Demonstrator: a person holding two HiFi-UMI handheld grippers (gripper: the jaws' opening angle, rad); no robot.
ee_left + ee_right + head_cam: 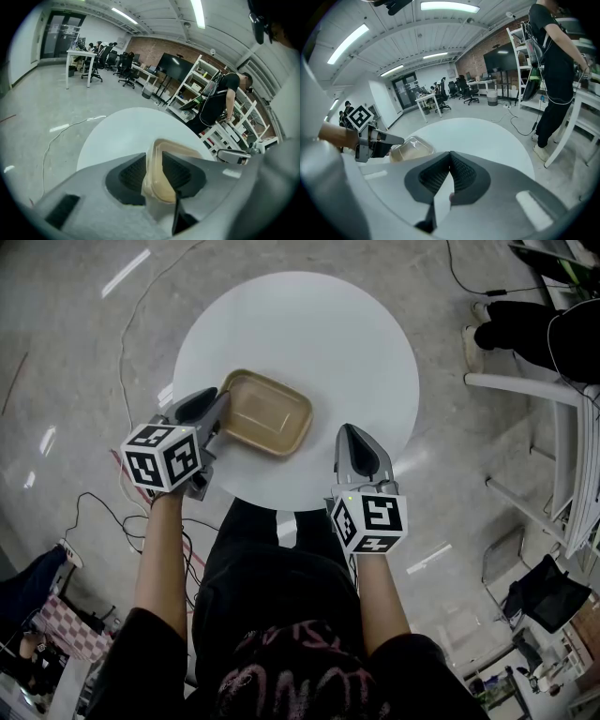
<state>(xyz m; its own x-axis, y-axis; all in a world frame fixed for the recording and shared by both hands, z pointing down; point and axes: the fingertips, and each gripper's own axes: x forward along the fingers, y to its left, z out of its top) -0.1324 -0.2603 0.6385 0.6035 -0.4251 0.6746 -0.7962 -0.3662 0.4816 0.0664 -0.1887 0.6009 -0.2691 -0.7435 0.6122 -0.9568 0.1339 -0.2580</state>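
Pinching tray (272,416) by left rim with left tool (219,407), near-left on table (328,334). Holding right tool (354,437) shut, empty, at near-right table edge. Risking thin rim slipping or buckling under one-sided grip.

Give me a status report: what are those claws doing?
Left gripper shut on tray rim. Right gripper shut, empty. It sits on white table. Nothing in between.

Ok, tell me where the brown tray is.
In the head view the brown tray is at the left of the white table, its left rim clamped in the left claw.
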